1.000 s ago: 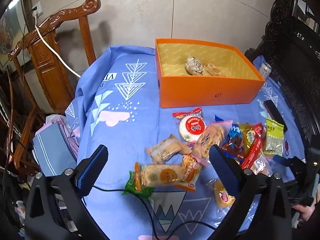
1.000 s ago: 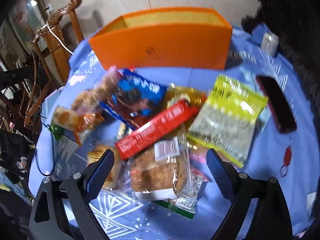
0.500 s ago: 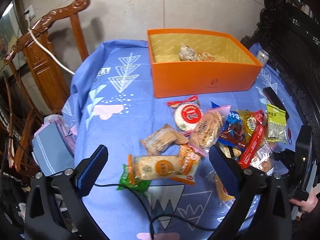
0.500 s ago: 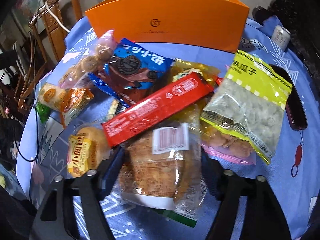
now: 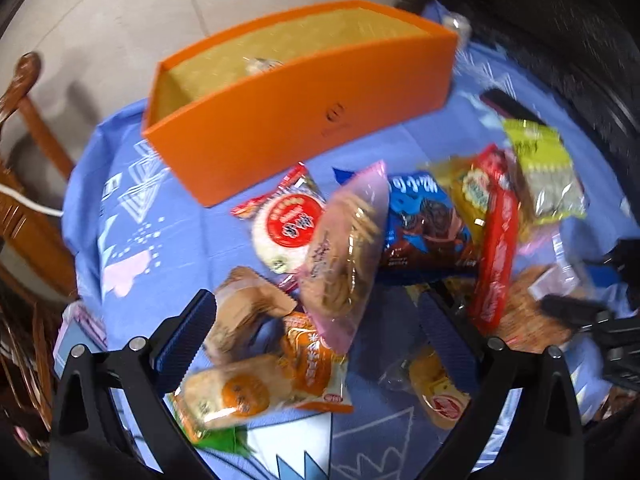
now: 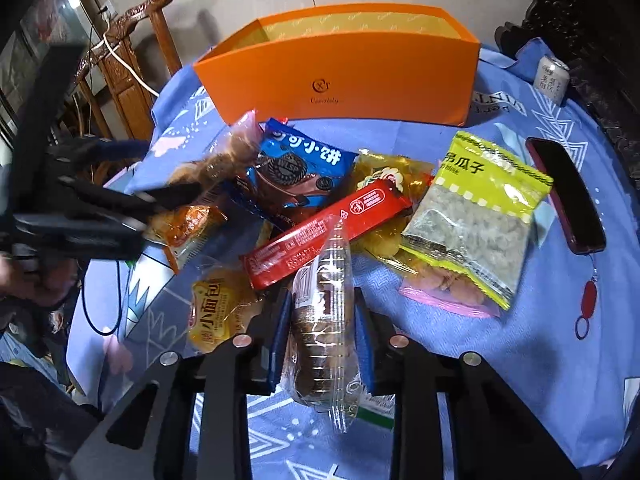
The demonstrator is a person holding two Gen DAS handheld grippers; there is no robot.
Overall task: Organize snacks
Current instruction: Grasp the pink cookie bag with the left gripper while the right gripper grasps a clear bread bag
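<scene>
Phone (image 6: 566,196), drink can (image 6: 553,79), wooden chair (image 6: 132,60).

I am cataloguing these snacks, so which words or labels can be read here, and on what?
"Cansisty" (roughly), under a round monogram: orange box
"小饼": blue cookie packet
"瓜子": yellow-green seed bag
"小面包": yellow bun packet
Red bar wrapper, white can, tablecloth lettering: print too small or reversed to read.
Left wrist view: too blurred to read.
</scene>
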